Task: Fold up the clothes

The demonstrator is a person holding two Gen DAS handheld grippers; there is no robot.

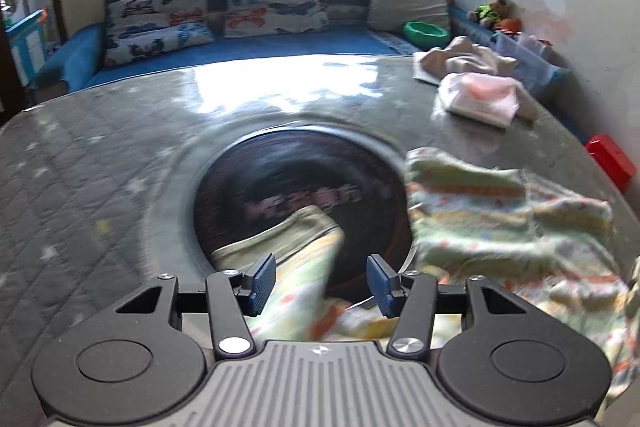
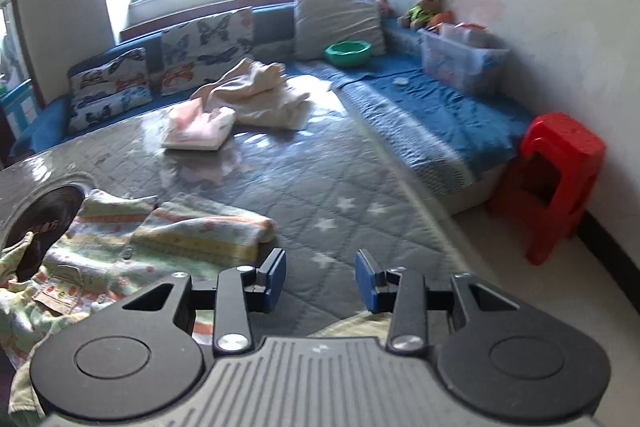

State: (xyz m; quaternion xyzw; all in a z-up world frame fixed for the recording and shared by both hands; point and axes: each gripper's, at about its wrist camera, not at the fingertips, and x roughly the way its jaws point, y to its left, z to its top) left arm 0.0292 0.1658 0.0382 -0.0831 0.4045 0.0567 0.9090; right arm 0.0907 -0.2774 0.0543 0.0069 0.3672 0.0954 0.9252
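Left gripper [image 1: 321, 279] sits nearest, jaws spread wide, holding nothing; a flap of the striped garment [image 1: 500, 227] lies loosely between and under the blue pads, not pinched. Right gripper [image 2: 321, 277] also wide open and empty, with only the grey star-print table cover [image 2: 340, 203] between its pads.

The garment is crumpled on the near part of the table, partly draped over the dark round disc [image 1: 288, 195] set in the tabletop, its bulk to the left gripper's right. In the right wrist view it lies left of the right gripper, one folded edge [image 2: 224, 231] close to the left pad.

Risks: left view is motion-blurred, so a closing pinch could catch a bunched double layer instead of a single edge, giving a skewed fold. The cover looks glossy, probably under clear film; fabric may slide when dragged. The cloth on the disc could snag on its rim.

Farther back, a folded pink piece [image 2: 198, 131] and a beige pile [image 2: 260, 95] sit well apart; a wide sweep could still disturb them. Beyond, the blue sofa [image 2: 420, 107], clear bin [image 2: 460, 61] and red stool [image 2: 556, 183].
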